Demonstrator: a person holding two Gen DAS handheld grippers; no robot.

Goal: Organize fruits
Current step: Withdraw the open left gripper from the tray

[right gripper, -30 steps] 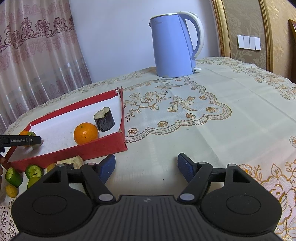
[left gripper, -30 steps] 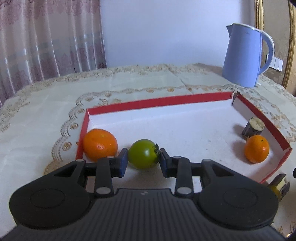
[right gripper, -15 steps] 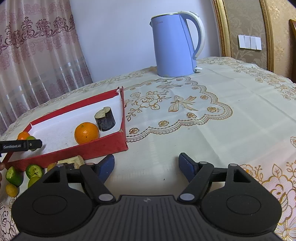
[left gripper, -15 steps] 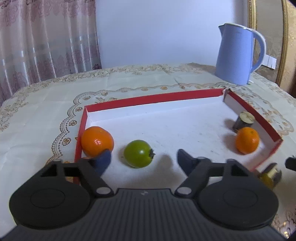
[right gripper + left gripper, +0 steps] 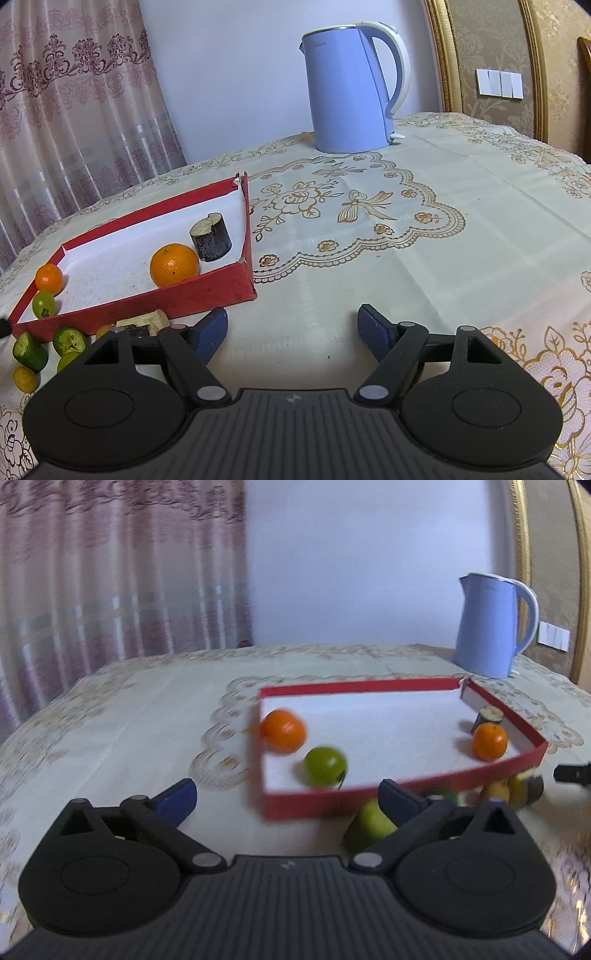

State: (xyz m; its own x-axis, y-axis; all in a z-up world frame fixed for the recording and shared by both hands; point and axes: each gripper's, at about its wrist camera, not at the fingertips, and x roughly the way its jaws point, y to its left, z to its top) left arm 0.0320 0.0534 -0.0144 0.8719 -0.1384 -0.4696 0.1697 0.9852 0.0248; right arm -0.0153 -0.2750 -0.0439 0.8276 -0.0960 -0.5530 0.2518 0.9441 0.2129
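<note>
Both grippers, left (image 5: 286, 797) and right (image 5: 291, 325), are shown spread wide, gripping nothing. Green tomato (image 5: 325, 765) is seen lower centre inside red tray (image 5: 406, 788)

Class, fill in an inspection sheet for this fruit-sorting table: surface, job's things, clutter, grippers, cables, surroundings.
Surface: table under an embroidered cream cloth.
Job's things: red tray holds two oranges, a green fruit and a dark cut stub; cut green pieces and small yellow fruits lie on the cloth before the tray.
Clutter: blue kettle behind the tray.
Grippers: left gripper open, empty; right gripper open, empty.
Cables: nothing seen.
Surroundings: patterned curtain, wall switches.
</note>
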